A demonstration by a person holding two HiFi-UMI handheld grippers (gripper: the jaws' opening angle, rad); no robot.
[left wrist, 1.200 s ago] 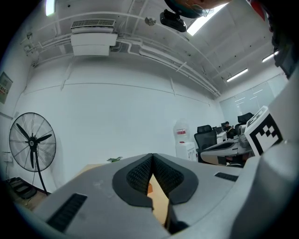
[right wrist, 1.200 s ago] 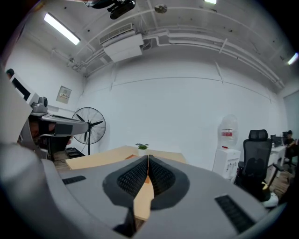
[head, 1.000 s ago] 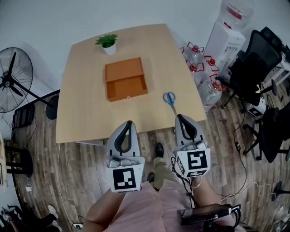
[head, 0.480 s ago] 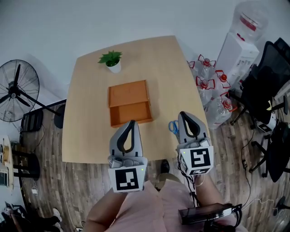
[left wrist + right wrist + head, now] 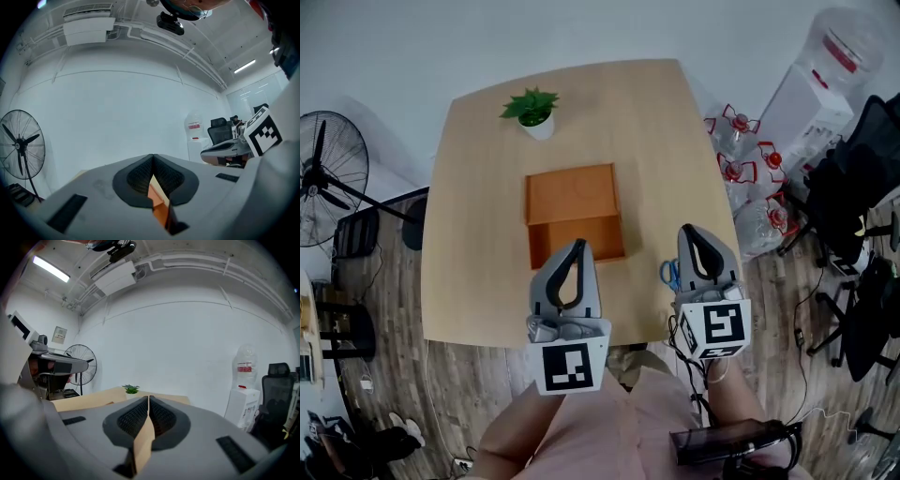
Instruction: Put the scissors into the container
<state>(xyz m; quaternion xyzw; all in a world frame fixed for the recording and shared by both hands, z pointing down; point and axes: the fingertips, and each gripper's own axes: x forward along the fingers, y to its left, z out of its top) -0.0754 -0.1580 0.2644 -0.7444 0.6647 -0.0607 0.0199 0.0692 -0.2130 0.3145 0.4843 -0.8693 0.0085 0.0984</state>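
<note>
Over the last second you have brought both grippers forward from short of the tabletop's [image 5: 469, 234] near edge to above it. The right gripper [image 5: 689, 232] now hangs close over the scissors [image 5: 668, 273]. They had lain clear in front of it, but now only their blue handles show, just beside its left flank, and the blades are hidden under it. The scissors lie flat on the tabletop towards the near right corner, well apart from the container [image 5: 572, 202], which sits in the middle with its open part facing you. The left gripper [image 5: 575, 247] is over the near edge, pointing at the container's front. Both pairs of jaws are pressed together at the tips with nothing between them; through the slot behind the tips you see only orange on the left and bare wood on the right. So the approach looks nearly done, but no grasp has begun. You will likely need to spread the right jaws before lowering onto the handles.
</note>
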